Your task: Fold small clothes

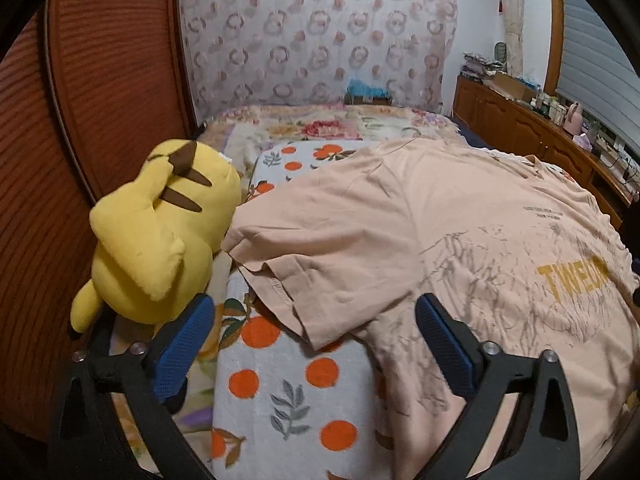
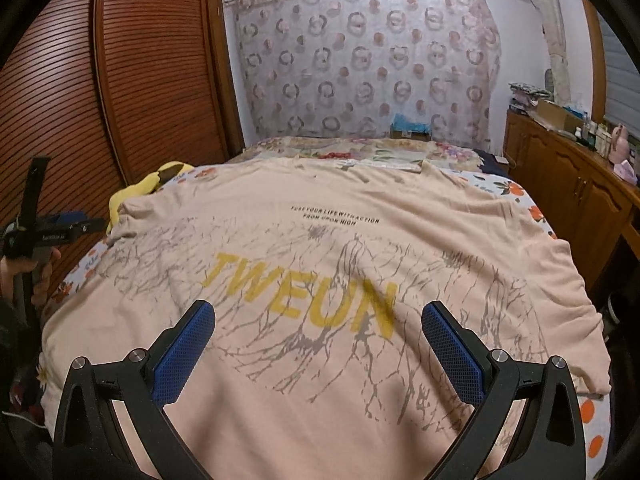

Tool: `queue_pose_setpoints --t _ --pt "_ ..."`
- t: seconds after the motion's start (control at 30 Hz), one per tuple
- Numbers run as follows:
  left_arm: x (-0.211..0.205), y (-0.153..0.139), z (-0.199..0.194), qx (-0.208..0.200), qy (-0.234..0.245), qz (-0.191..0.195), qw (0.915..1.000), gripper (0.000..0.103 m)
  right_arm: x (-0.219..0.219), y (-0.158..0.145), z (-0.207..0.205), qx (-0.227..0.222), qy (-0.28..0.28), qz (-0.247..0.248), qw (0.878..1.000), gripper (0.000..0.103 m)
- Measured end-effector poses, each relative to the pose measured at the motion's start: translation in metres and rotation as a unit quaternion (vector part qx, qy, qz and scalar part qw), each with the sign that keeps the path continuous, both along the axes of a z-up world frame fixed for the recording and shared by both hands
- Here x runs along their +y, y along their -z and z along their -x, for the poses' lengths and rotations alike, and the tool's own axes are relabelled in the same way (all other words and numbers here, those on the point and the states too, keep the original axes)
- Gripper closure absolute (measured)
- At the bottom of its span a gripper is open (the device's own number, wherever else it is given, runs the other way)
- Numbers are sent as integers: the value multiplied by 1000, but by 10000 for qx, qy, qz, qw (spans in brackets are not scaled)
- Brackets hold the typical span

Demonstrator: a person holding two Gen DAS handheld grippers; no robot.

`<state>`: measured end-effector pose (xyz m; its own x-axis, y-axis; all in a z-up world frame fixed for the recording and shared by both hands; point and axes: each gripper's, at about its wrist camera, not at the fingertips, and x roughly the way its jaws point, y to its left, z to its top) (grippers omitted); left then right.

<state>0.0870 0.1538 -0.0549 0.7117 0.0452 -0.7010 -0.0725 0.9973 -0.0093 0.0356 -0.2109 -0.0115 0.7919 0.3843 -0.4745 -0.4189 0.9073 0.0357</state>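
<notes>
A peach T-shirt (image 2: pixel 320 248) with yellow "TWEUN" lettering lies spread flat, print up, on the bed. In the left wrist view the shirt (image 1: pixel 440 220) fills the right side, and its left sleeve (image 1: pixel 288 280) lies just ahead of my left gripper (image 1: pixel 316 312). That gripper is open and empty, hovering over the sleeve hem. My right gripper (image 2: pixel 320 320) is open and empty above the shirt's lower middle. The left gripper also shows at the far left of the right wrist view (image 2: pixel 48 232), held in a hand.
A yellow plush toy (image 1: pixel 156 232) lies at the bed's left edge, touching the sleeve. An orange-patterned blanket (image 1: pixel 288 392) covers the bed. A slatted wooden wardrobe (image 1: pixel 100 80) stands on the left. A wooden cabinet (image 2: pixel 568 176) with clutter runs along the right.
</notes>
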Motion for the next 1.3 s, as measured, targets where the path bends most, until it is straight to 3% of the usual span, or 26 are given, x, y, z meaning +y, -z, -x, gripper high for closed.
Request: queue_pose_setpoints --t 0.1,0.33,0.47,0.63,0.7,0.77,0.8,0.83,1.1,1.3 --pt "11 2 -11 115 46 121 9999 16 1 1 -1 12 10 66 10000 0" --pt "43 12 -41 368 -215 218 9989 20 1 -2 0 31 -5 151 9999 0" --pt "63 26 -58 620 -393 442 9963 41 7 1 -1 -4 -6 125 9999 0" --pt "71 29 -70 620 -331 621 9956 48 6 3 -1 -11 -13 62 10000 0" --pt "70 30 -75 662 -254 627 9955 67 5 4 -2 -3 -13 60 10000 0" --pt "67 28 -76 633 -210 510 9965 78 5 4 -1 -8 -5 65 10000 0" --pt "65 25 -75 591 -208 435 9971 92 5 4 -2 -8 -3 64 10000 0" --pt "63 20 -73 474 -151 433 9978 95 4 5 -2 -13 1 62 10000 0" --pt "21 -26 -69 31 444 480 9979 98 2 5 -4 -8 7 33 10000 0" --pt "-50 -61 -76 -110 1159 382 9925 98 2 8 -6 38 43 10 10000 0"
